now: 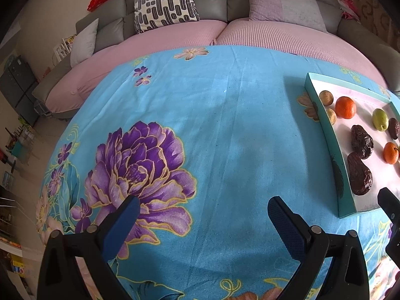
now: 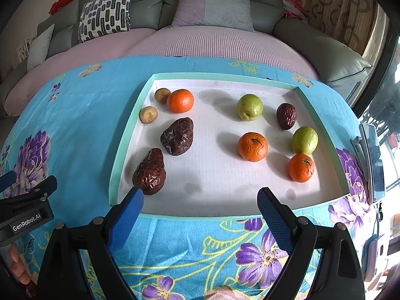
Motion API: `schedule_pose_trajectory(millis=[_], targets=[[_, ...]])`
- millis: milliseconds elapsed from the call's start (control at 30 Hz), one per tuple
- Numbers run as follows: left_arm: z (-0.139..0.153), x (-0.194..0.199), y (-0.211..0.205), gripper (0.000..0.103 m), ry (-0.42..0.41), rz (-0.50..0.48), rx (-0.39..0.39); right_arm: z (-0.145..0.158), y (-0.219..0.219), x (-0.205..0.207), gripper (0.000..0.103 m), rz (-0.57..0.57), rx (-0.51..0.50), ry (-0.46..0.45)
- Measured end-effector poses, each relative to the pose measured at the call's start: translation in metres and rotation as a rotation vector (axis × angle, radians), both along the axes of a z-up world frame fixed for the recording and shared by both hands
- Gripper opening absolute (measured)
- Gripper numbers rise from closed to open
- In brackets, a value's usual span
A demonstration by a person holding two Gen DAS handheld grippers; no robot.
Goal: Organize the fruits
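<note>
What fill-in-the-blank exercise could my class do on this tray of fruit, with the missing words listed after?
1. The shallow teal-rimmed tray holds ____ round orange citrus fruits.
2. The smooth green fruits in it number ____.
3. Both the left gripper and the right gripper have their jaws ____ and hold nothing.
4. The tray rests on a blue cloth printed with purple ____.

Missing words: three; two; open; flowers
</note>
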State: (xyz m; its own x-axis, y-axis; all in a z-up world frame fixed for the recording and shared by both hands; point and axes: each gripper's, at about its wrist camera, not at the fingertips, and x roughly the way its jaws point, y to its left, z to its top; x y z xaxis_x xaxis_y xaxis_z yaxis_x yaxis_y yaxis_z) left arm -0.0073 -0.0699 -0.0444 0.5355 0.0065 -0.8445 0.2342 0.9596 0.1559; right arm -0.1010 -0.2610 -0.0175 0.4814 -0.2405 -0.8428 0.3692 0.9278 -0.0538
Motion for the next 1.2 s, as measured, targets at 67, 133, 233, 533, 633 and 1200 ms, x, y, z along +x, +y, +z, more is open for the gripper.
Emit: schedule_pose_trajectory(millis=[67, 133, 233, 533, 633, 1200], targets=[[0.000, -0.001, -0.001, 0.103, -0.002, -0.005, 0.001, 0.000, -0.001, 0.000, 0.093, -0.003, 0.001, 0.000], [0.001, -0.001, -0.002, 0.103, -0.003, -0.010, 0.000, -0.001, -0.002, -0.001, 0.093, -0.007, 0.001, 0.001], [0.002, -0.002, -0.002, 0.103, -0.004, -0.014, -0.008, -0.002, -0.003, -0.002, 0.093, -0.010, 0.003, 0.003], [-0.001, -0.003, -0.004, 0.103, 0.014, -0.019, -0.016, -0.003, -0.006, -0.003, 0.093, -0.015, 0.012, 0.004], [-0.001, -0.004, -0.006, 0.103, 0.011, -0.028, -0.006, -0.004, -0.009, -0.004, 0.093, -0.023, 0.023, 0.002], [-0.002, -0.009, -0.017, 0.103, 0.004, -0.062, 0.023, -0.010, -0.020, -0.007, 0.093, -0.039, 0.060, -0.004]])
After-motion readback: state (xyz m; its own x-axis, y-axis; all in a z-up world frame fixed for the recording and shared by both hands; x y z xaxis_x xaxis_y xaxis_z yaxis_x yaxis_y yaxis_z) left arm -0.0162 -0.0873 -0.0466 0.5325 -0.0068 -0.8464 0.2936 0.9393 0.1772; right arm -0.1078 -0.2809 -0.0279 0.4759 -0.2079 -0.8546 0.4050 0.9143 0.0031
